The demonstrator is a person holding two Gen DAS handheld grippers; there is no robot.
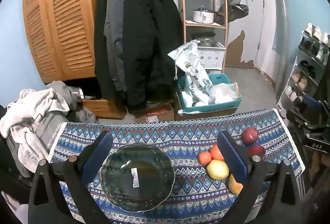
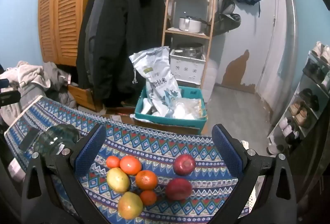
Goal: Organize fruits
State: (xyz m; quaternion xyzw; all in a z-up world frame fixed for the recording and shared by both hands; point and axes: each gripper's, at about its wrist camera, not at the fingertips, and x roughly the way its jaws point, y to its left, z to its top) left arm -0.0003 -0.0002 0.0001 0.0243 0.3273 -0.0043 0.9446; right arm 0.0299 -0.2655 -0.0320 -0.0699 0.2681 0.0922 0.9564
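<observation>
I'm holding my left gripper (image 1: 164, 153) spread above one glass plate (image 1: 137, 177) and my right gripper (image 2: 158, 148) spread, empty, over four tangerines (image 2: 130, 165), two red apples (image 2: 184, 164) and two yellowish fruits (image 2: 118, 179) lying on the patterned tablecloth (image 2: 156, 141).

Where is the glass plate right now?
In the left wrist view the glass plate lies on the patterned tablecloth, left of the fruit cluster, nearest the yellow fruit.

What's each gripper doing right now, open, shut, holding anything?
Left gripper: open, empty, above the glass plate.
Right gripper: open, empty, above the fruits.
</observation>
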